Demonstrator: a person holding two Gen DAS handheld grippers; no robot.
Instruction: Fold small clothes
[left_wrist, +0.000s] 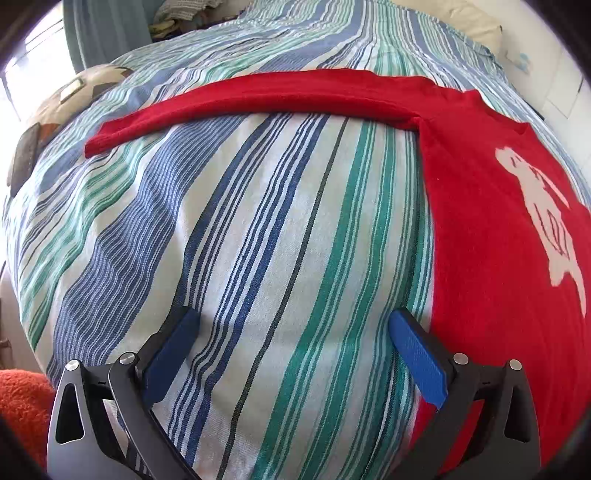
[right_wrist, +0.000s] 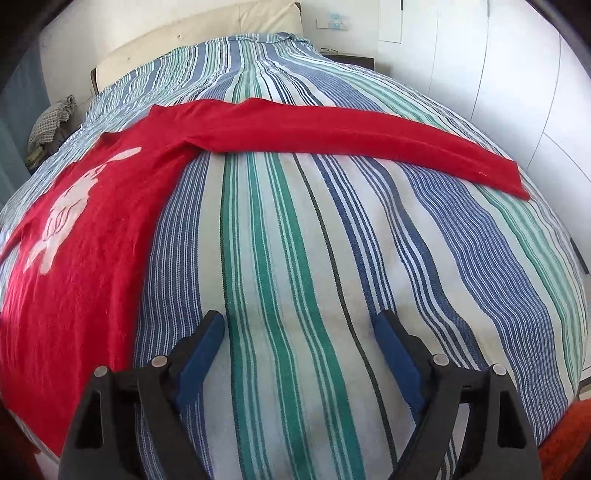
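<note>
A red long-sleeved sweater (left_wrist: 487, 229) with a white figure on its chest lies flat on the striped bedspread (left_wrist: 258, 240). In the left wrist view its body is at the right and one sleeve (left_wrist: 236, 103) stretches out to the left. In the right wrist view the sweater body (right_wrist: 85, 236) is at the left and the other sleeve (right_wrist: 351, 140) stretches right. My left gripper (left_wrist: 293, 323) is open and empty, its right finger beside the sweater's side edge. My right gripper (right_wrist: 299, 326) is open and empty over bare bedspread, right of the sweater.
A patterned cushion (left_wrist: 70, 99) and a dark flat object (left_wrist: 24, 158) lie at the bed's far left. An orange rug (left_wrist: 22, 410) shows below the bed edge. A cream headboard (right_wrist: 192, 40), a bundle of cloth (right_wrist: 51, 122) and white cupboard doors (right_wrist: 517, 92) stand beyond the bed.
</note>
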